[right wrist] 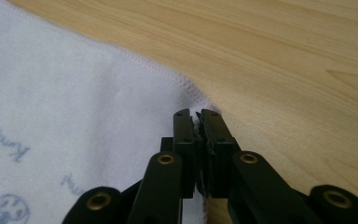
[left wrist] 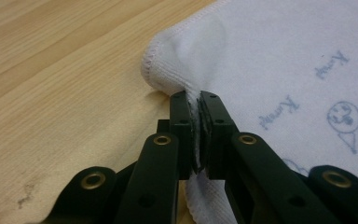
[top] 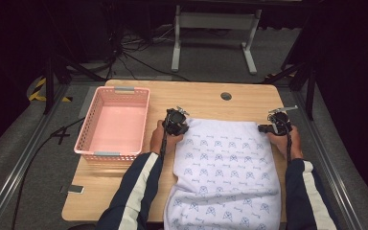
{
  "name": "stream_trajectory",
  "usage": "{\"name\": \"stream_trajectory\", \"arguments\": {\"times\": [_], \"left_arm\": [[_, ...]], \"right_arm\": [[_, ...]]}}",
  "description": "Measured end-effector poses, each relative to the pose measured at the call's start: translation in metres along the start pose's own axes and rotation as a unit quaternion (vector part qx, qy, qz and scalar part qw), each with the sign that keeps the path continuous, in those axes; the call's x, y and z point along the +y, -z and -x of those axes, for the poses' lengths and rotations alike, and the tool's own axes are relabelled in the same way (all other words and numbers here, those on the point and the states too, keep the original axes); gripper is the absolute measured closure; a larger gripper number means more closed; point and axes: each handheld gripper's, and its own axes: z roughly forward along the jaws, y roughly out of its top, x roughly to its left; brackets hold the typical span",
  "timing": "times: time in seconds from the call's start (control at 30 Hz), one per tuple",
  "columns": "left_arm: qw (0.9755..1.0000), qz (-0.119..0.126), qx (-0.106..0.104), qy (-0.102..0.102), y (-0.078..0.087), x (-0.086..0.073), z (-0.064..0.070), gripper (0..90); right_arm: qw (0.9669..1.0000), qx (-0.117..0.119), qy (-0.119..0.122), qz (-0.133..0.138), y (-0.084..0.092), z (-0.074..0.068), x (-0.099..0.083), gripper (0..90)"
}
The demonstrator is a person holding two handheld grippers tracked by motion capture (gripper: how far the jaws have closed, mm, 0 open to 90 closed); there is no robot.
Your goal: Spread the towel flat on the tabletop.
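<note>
Pale wooden worktop [top: 206, 98] carries the work, ringed by a dark room. At the left gripper [left wrist: 195, 100], the jaws are clenched on a pinch of the white towel [top: 225, 163] at its far left corner, cloth bunched between the pads. The right gripper [right wrist: 196, 115] has its jaws clenched on the far right corner in the same way. From there the patterned towel lies flat toward the person, its near end hanging over the worktop's edge. A pink basket [top: 93, 122] stands empty to the left. Judging by this, both corners are secured; folding and any move to the basket are not yet done.
</note>
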Motion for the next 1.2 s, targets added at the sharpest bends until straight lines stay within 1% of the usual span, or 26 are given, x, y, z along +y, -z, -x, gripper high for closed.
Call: {"name": "stream_trajectory", "arguments": {"times": [0.03, 0.07, 0.13, 0.2, 0.27, 0.33, 0.4, 0.43, 0.47, 0.5, 0.53, 0.6, 0.63, 0.67, 0.7, 0.73, 0.77, 0.8, 0.83, 0.87, 0.9, 0.97, 1.07, 1.1, 1.13, 1.2], "left_arm": [[1.0, -0.002, 0.004, -0.003, 0.0, 0.001, -0.001, 85.1], [1.0, -0.002, 0.002, 0.003, 0.0, 0.002, -0.003, 85.1], [0.9999, 0.002, 0.011, 0.012, 0.0, 0.004, -0.005, 85.1], [0.9996, 0.013, 0.019, 0.017, 0.002, 0.009, -0.006, 85.1], [0.999, 0.028, 0.023, 0.028, 0.006, 0.016, -0.006, 85.1], [0.9986, 0.039, 0.028, 0.025, 0.014, 0.021, -0.003, 85.0], [0.9978, 0.056, 0.031, 0.015, 0.022, 0.025, 0.0, 85.0], [0.9972, 0.063, 0.039, 0.005, 0.029, 0.026, 0.003, 85.0], [0.9956, 0.08, 0.048, -0.005, 0.038, 0.026, 0.008, 85.1], [0.9944, 0.092, 0.049, -0.017, 0.048, 0.025, 0.014, 85.4], [0.9935, 0.099, 0.042, -0.036, 0.057, 0.023, 0.021, 85.6], [0.9907, 0.103, 0.036, -0.08, 0.075, 0.014, 0.037, 85.7], [0.9905, 0.1, 0.027, -0.091, 0.084, 0.006, 0.044, 85.7], [0.9895, 0.105, 0.018, -0.097, 0.089, 0.0, 0.048, 85.7], [0.9877, 0.109, 0.015, -0.111, 0.095, -0.008, 0.054, 85.7], [0.9869, 0.104, 0.008, -0.123, 0.102, -0.017, 0.062, 85.6], [0.9869, 0.104, 0.008, -0.123, 0.102, -0.017, 0.062, 85.6], [0.9856, 0.105, -0.008, -0.132, 0.109, -0.027, 0.069, 85.6], [0.9831, 0.103, -0.009, -0.152, 0.113, -0.035, 0.076, 85.6], [0.9803, 0.095, -0.018, -0.172, 0.119, -0.046, 0.084, 85.6], [0.9798, 0.095, -0.029, -0.173, 0.123, -0.053, 0.088, 85.5], [0.9775, 0.089, -0.031, -0.188, 0.13, -0.068, 0.096, 85.5], [0.9786, 0.066, -0.073, -0.181, 0.135, -0.095, 0.104, 85.6], [0.9786, 0.066, -0.073, -0.181, 0.135, -0.095, 0.104, 85.6], [0.9774, 0.056, -0.078, -0.189, 0.135, -0.103, 0.107, 85.6], [0.9752, 0.028, -0.093, -0.199, 0.132, -0.119, 0.113, 85.5]], "right_arm": [[1.0, -0.008, 0.003, 0.001, 0.0, 0.0, 0.001, 86.1], [0.9999, -0.014, 0.004, 0.003, 0.0, 0.001, 0.002, 86.2], [0.9996, -0.015, -0.011, 0.022, 0.004, 0.004, 0.005, 86.3], [0.9987, -0.021, -0.011, 0.044, 0.01, 0.005, 0.011, 86.5], [0.9978, -0.024, -0.001, 0.061, 0.017, 0.004, 0.02, 86.5], [0.9964, -0.021, 0.007, 0.082, 0.024, 0.001, 0.026, 86.6], [0.9952, -0.009, 0.012, 0.096, 0.032, -0.002, 0.03, 86.6], [0.9945, -0.004, 0.018, 0.103, 0.037, -0.005, 0.031, 86.7], [0.9934, 0.001, 0.025, 0.112, 0.042, -0.007, 0.032, 86.7], [0.992, 0.011, 0.029, 0.123, 0.049, -0.009, 0.031, 86.7], [0.9906, 0.025, 0.031, 0.131, 0.056, -0.011, 0.031, 86.7], [0.9869, 0.048, 0.054, 0.144, 0.071, -0.02, 0.026, 86.7], [0.9849, 0.06, 0.065, 0.149, 0.079, -0.025, 0.022, 86.7], [0.9825, 0.073, 0.082, 0.15, 0.088, -0.032, 0.015, 86.7], [0.9803, 0.081, 0.095, 0.153, 0.093, -0.037, 0.011, 86.7], [0.9773, 0.093, 0.108, 0.157, 0.1, -0.042, 0.004, 86.7], [0.9773, 0.093, 0.108, 0.157, 0.1, -0.042, 0.004, 86.7], [0.9743, 0.106, 0.119, 0.16, 0.108, -0.049, -0.006, 86.7], [0.9695, 0.127, 0.132, 0.162, 0.116, -0.056, -0.017, 86.7], [0.9653, 0.143, 0.146, 0.162, 0.121, -0.061, -0.026, 86.7], [0.9632, 0.144, 0.167, 0.155, 0.128, -0.07, -0.04, 86.7], [0.959, 0.163, 0.185, 0.14, 0.135, -0.081, -0.062, 86.7], [0.9543, 0.18, 0.212, 0.108, 0.142, -0.092, -0.092, 86.7], [0.9543, 0.18, 0.212, 0.108, 0.142, -0.092, -0.092, 86.7], [0.9526, 0.188, 0.218, 0.099, 0.144, -0.094, -0.102, 86.7], [0.9505, 0.215, 0.211, 0.076, 0.146, -0.096, -0.123, 86.7]]}}
